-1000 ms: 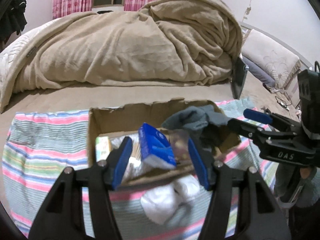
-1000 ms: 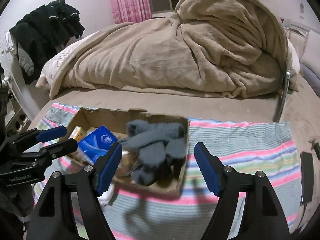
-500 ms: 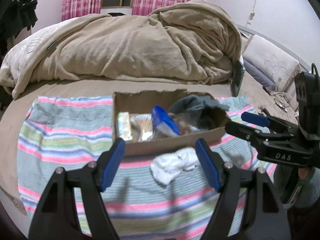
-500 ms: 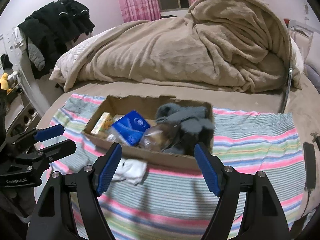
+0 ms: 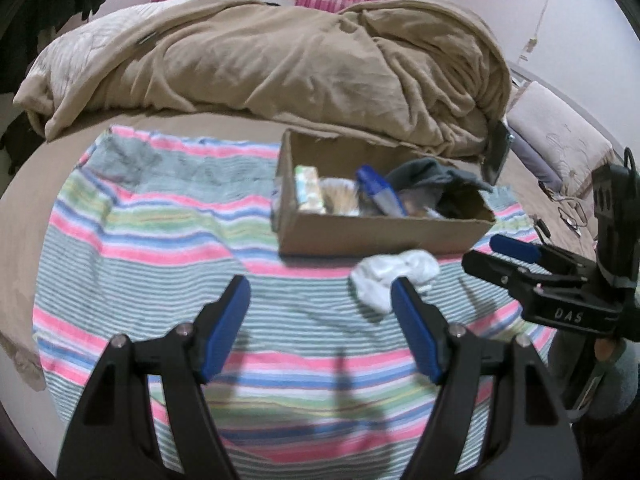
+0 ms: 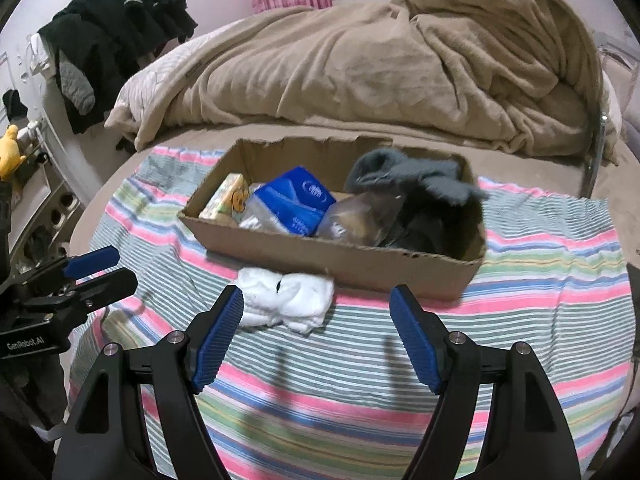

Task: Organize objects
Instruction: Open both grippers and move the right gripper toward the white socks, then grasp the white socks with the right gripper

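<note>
White socks point(image 6: 286, 300): on the striped cloth point(image 6: 520, 280), touching the cardboard box point(image 6: 360, 256) front wall.
From right gripper point(image 6: 316, 332): just ahead, left of centre; long axis crosswise.
From left gripper point(image 5: 320, 320): ahead-right, similar range.
Both tongs: wide open, empty.

The box point(image 6: 400, 264) is plain matt cardboard with a torn edge. Beneath lies a striped woven cloth point(image 6: 540, 272); the blanket point(image 6: 360, 72) looks soft and fleecy.

Ahead of both tools, the bed point(image 6: 520, 168) carries a heaped beige blanket point(image 6: 380, 68) (crumpled) and a striped cloth point(image 6: 540, 280).
</note>
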`<state>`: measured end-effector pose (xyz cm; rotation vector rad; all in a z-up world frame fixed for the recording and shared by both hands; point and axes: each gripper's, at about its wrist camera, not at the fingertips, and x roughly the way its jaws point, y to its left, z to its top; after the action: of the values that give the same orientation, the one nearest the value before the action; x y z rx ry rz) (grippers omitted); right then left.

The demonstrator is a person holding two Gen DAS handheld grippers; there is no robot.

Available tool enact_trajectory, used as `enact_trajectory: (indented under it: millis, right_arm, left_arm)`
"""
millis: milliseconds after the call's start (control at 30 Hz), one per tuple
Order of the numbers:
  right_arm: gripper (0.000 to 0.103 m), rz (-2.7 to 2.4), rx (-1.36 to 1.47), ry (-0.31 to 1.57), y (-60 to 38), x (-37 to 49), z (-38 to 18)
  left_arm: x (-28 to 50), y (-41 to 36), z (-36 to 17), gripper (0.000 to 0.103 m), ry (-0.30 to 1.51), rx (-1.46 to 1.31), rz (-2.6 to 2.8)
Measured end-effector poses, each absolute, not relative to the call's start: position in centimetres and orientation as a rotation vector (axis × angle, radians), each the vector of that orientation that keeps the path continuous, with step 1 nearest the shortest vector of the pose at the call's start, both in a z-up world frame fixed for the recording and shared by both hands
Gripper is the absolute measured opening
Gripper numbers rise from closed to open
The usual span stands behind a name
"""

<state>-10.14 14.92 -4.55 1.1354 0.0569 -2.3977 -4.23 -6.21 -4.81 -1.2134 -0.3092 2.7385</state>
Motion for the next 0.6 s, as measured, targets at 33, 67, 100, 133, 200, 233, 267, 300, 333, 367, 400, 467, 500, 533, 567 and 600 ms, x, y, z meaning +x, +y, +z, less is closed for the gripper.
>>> enact_trajectory:
  millis: [33, 67, 100, 133, 200, 233, 267, 300, 333, 367, 400, 467, 500, 533, 567, 600]
  right_arm:
    - [0.078, -2.393, 1.136, 0.064, 14.6, -10.2, -4.9]
    - [0.078, -2.388, 1.143, 0.073, 14.4, -10.3, -5.4]
    - [0.078, -2.383, 1.152, 0.077, 14.2, -10.5, -5.7]
    - [0.078, -2.372, 1.170, 0.083, 13.9, -10.7, -6.2]
    - [0.078, -2.359, 1.189, 0.095, 13.5, -11.1, -6.9]
    - [0.078, -2.357, 1.197, 0.106, 13.2, -11.2, -7.3]
    - [0.078, -2.355, 1.202, 0.113, 13.0, -11.4, -7.6]
    - [0.078, -2.356, 1.209, 0.116, 12.9, -11.7, -7.9]
    - [0.078, -2.354, 1.220, 0.113, 12.8, -12.0, -8.1]
    - [0.078, -2.346, 1.230, 0.105, 12.6, -12.3, -8.4]
    - [0.078, -2.337, 1.235, 0.098, 12.5, -12.5, -8.6]
    - [0.078, -2.324, 1.237, 0.091, 12.2, -12.8, -9.0]
    - [0.077, -2.314, 1.239, 0.093, 12.0, -12.9, -9.2]
    - [0.075, -2.303, 1.243, 0.096, 11.7, -13.0, -9.4]
    - [0.072, -2.290, 1.248, 0.095, 11.5, -13.1, -9.6]
    - [0.070, -2.279, 1.252, 0.093, 11.4, -13.2, -9.8]
  left_arm:
    - [-4.2, -6.4, -5.1, 0.074, -0.317, -1.222, 2.738]
    - [-4.2, -6.6, -5.4, 0.074, -0.326, -1.230, 2.736]
    - [-4.2, -6.8, -5.7, 0.074, -0.338, -1.238, 2.734]
    - [-4.1, -7.0, -6.0, 0.074, -0.348, -1.245, 2.733]
    - [-4.1, -7.4, -6.6, 0.074, -0.370, -1.259, 2.728]
    - [-4.1, -7.5, -6.9, 0.074, -0.381, -1.268, 2.725]
    - [-4.1, -7.6, -7.3, 0.074, -0.390, -1.277, 2.722]
    - [-4.2, -7.7, -7.5, 0.074, -0.394, -1.286, 2.719]
    - [-4.3, -7.8, -7.9, 0.074, -0.397, -1.297, 2.715]
    - [-4.4, -7.9, -8.1, 0.074, -0.400, -1.304, 2.713]
    - [-4.4, -8.0, -8.3, 0.074, -0.403, -1.310, 2.712]
    - [-4.6, -8.2, -8.6, 0.074, -0.408, -1.318, 2.714]
    - [-4.7, -8.3, -8.7, 0.074, -0.415, -1.323, 2.715]
    - [-4.8, -8.4, -8.8, 0.074, -0.424, -1.328, 2.714]
    - [-4.9, -8.5, -9.0, 0.074, -0.431, -1.333, 2.712]
    - [-5.0, -8.5, -9.1, 0.074, -0.433, -1.339, 2.710]
